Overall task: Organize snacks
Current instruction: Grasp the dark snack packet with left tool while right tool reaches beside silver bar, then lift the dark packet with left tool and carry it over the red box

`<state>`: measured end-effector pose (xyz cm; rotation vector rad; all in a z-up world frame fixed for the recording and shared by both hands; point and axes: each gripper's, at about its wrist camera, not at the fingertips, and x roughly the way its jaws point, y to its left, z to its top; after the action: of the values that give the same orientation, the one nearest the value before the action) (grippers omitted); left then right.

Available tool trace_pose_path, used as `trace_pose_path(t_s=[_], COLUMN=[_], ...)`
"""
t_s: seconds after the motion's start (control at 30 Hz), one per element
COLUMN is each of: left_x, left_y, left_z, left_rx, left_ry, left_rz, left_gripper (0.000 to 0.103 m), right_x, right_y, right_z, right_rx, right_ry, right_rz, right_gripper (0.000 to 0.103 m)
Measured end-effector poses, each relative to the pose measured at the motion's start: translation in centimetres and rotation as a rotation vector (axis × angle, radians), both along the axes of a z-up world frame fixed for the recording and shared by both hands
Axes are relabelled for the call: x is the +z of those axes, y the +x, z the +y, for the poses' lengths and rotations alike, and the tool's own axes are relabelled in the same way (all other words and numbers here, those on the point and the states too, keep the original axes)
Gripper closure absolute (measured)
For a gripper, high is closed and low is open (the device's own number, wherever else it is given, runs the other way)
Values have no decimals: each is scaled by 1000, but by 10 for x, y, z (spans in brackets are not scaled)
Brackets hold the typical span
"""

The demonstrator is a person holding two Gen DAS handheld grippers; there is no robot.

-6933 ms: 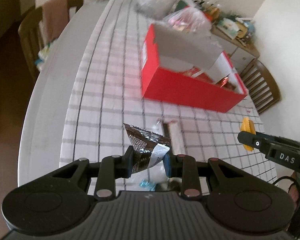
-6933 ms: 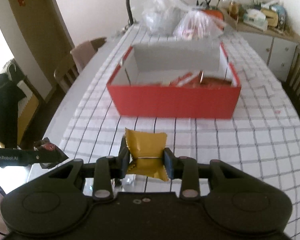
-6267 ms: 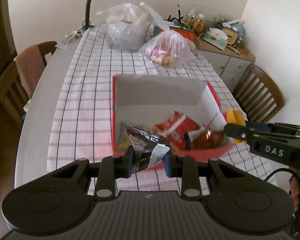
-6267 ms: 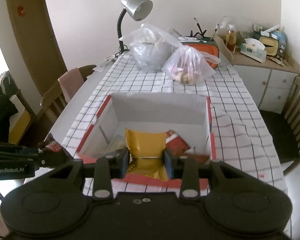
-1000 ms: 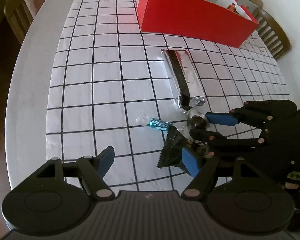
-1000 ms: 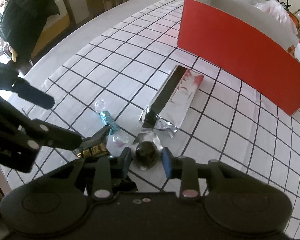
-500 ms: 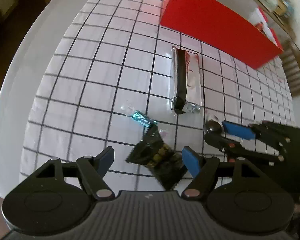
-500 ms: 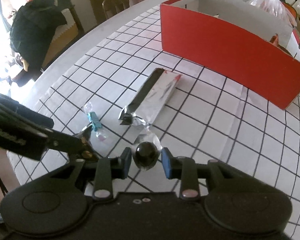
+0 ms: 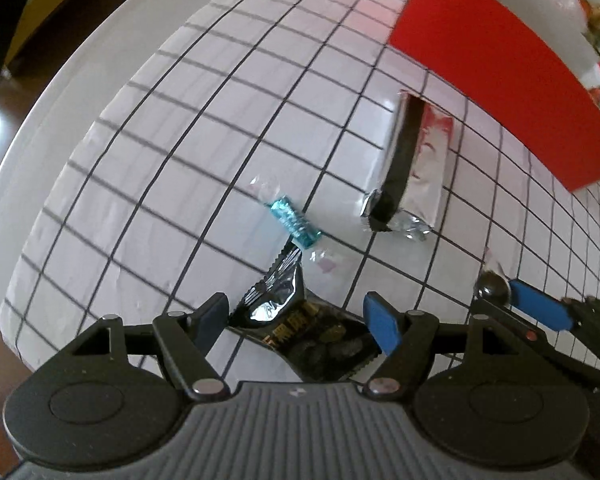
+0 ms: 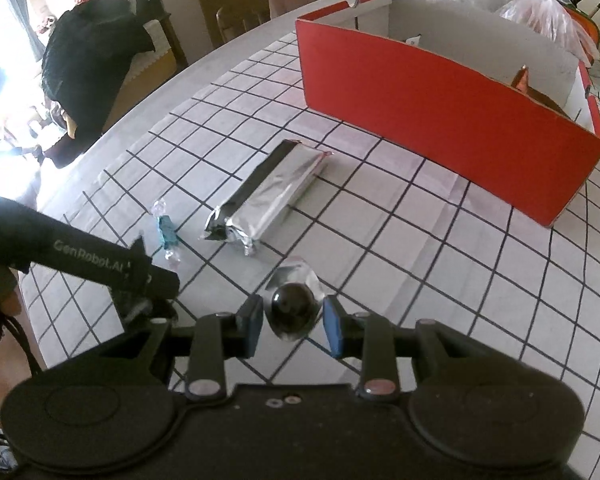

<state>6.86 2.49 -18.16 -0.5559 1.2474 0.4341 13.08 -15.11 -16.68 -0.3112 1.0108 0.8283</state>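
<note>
Snacks: black packet [image 9: 300,332] flat on checked counter [image 9: 180,128], lying between the wide-spread left tongs [image 9: 298,322] held low. Right tongs [image 10: 293,320] level, gripping a dark round sweet [image 10: 292,304]. Silver bar [image 10: 268,192], blue candy [image 10: 166,234] near red box [image 10: 440,108].

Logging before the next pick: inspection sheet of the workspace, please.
Surface: checked tablecloth on a pale table.
Job's things: red box; silver packet, teal candy, black packet on the cloth.
Clutter: plastic bags behind the box.
Grippers: left gripper open around the black packet; right gripper shut on a dark ball candy.
Cables: nothing seen.
Surroundings: chairs, dark garment.
</note>
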Motion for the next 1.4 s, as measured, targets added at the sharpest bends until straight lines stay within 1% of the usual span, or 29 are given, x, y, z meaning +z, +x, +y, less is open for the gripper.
trace_pose_path(t_s=[0.03,0.07,0.1,0.17,0.23,0.33,0.47,0.63,0.9,1.1,1.4], left_x=[0,-1,-1,2,3,4,7,21,68,109,159], left_y=[-1,-1,-1,-4,-5,-6,-8,-12,-7,17,76], left_z=[-1,-1,-1,-4,-7,-10,-12,-12,-23,-32,-40], left_rx=[13,22,29,33,31,26,25,25,-41,-119,-251], left_ry=[1,2,6,8,8,18,16,27,104,159,238], left_rz=[2,3,3,-1,-5,-7,-7,-26,-112,-208,-348], left_gripper=[33,38,40,54,59,62,63,63,63,63,63], right_x=[0,0,0,1,1,2,3,10,36,64,104], right_y=[1,1,2,2,3,4,6,9,20,34,71], right_z=[-2,-3,-4,-6,-8,-9,-11,-21,-40,-53,-63], right_rx=[3,8,13,21,28,36,40,15,-46,-95,-181], right_ry=[0,0,1,5,10,16,27,54,125,184,234], right_rz=[1,0,0,-1,-2,-3,-3,-5,-25,-80,-159], right_gripper=[72,72,72,72,72,72,72,72,72,72,72])
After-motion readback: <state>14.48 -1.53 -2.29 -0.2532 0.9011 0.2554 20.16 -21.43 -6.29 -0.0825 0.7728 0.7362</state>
